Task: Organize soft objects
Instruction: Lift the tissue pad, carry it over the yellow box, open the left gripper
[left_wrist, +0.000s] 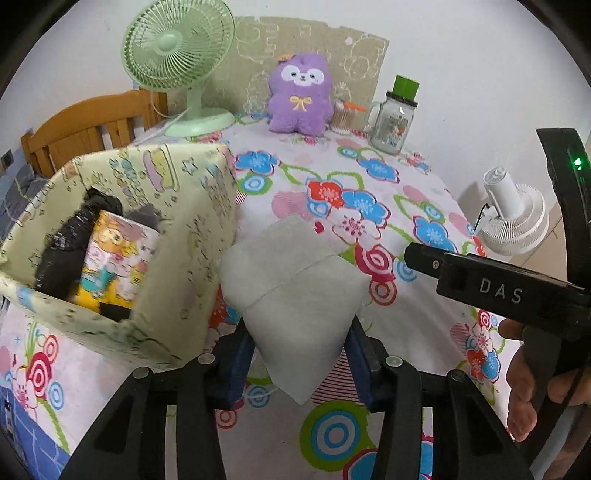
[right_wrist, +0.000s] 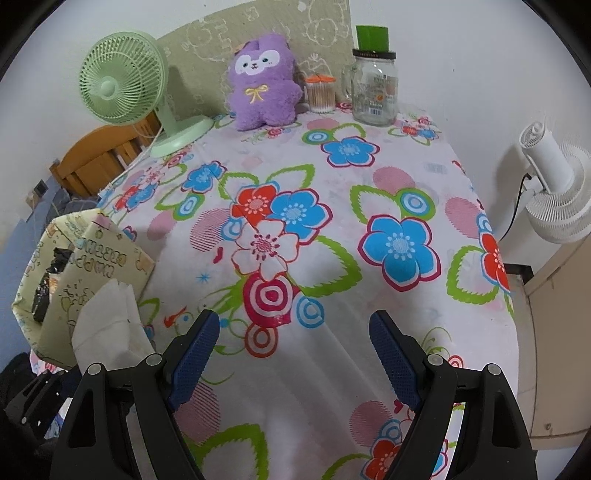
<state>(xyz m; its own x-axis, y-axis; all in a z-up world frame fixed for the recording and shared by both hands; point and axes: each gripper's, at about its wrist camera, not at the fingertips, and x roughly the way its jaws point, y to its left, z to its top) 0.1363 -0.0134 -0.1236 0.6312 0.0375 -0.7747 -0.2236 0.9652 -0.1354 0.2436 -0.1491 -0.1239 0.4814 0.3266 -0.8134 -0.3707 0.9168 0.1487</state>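
My left gripper (left_wrist: 299, 332) is shut on a folded white cloth (left_wrist: 295, 291) and holds it above the table, just right of a pale yellow fabric box (left_wrist: 199, 206). The box holds dark fabric (left_wrist: 62, 236) and a colourful printed item (left_wrist: 114, 258). In the right wrist view the cloth (right_wrist: 107, 325) and the box (right_wrist: 81, 266) sit at the lower left. My right gripper (right_wrist: 295, 350) is open and empty above the flowered tablecloth (right_wrist: 369, 177). It also shows in the left wrist view (left_wrist: 498, 288) at the right. A purple plush toy (left_wrist: 300, 94) sits at the back.
A green fan (left_wrist: 177, 62) stands at the back left. A glass jar with a green cap (left_wrist: 393, 118) and a cotton swab holder (left_wrist: 341, 118) stand at the back right. A white fan (left_wrist: 513, 218) stands beyond the right table edge. A wooden bed frame (left_wrist: 85, 129) is left.
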